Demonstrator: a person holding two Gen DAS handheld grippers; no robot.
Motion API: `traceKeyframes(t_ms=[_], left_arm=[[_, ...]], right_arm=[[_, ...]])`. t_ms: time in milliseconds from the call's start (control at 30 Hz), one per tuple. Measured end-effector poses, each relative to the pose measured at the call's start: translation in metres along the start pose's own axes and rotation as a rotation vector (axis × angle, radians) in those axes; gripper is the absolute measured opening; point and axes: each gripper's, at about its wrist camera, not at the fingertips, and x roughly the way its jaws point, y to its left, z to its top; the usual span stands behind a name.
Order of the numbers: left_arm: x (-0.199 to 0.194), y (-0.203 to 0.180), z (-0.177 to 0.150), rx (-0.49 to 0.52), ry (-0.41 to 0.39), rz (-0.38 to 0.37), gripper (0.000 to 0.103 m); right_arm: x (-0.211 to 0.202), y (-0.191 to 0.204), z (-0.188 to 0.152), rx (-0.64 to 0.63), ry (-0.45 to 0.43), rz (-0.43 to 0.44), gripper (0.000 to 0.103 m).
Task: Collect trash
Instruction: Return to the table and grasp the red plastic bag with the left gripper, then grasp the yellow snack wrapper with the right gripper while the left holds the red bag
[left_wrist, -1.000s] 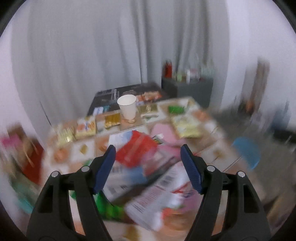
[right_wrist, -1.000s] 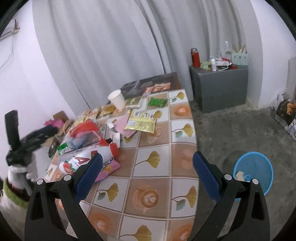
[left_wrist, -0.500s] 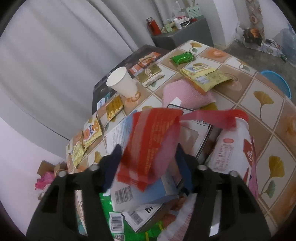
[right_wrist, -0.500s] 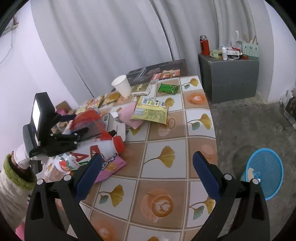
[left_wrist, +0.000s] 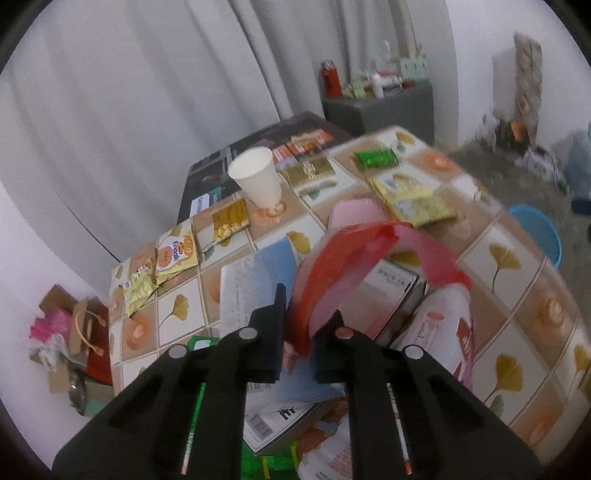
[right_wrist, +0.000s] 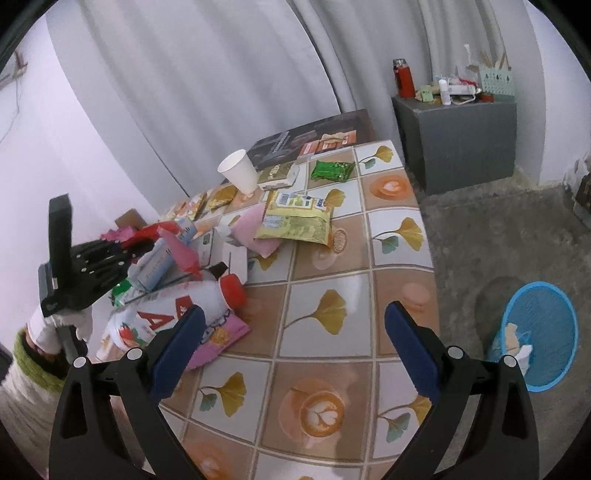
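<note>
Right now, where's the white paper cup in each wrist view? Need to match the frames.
Left wrist view: the white paper cup stands upright, upper centre, on the far part of the tiled table.
Right wrist view: the same cup is upper left of centre, near the table's far edge.
Shared landmark: the green snack packet lies right of the cup in both views.

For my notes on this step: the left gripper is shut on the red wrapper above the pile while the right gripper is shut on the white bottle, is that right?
Not quite. The left gripper is shut on the red wrapper, but the right gripper is open and holds nothing, above the table; the white bottle lies untouched. The right wrist view shows it.
</note>
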Motion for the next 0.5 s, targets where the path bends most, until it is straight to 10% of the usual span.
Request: traceKeyframes(t_ms=[500], left_arm=[[-0.036, 0.033, -0.002, -0.164, -0.13, -0.048, 0.007]], right_arm=[[0.123, 0.051, 0.027, -0.681, -0.027, -0.284, 0.091]])
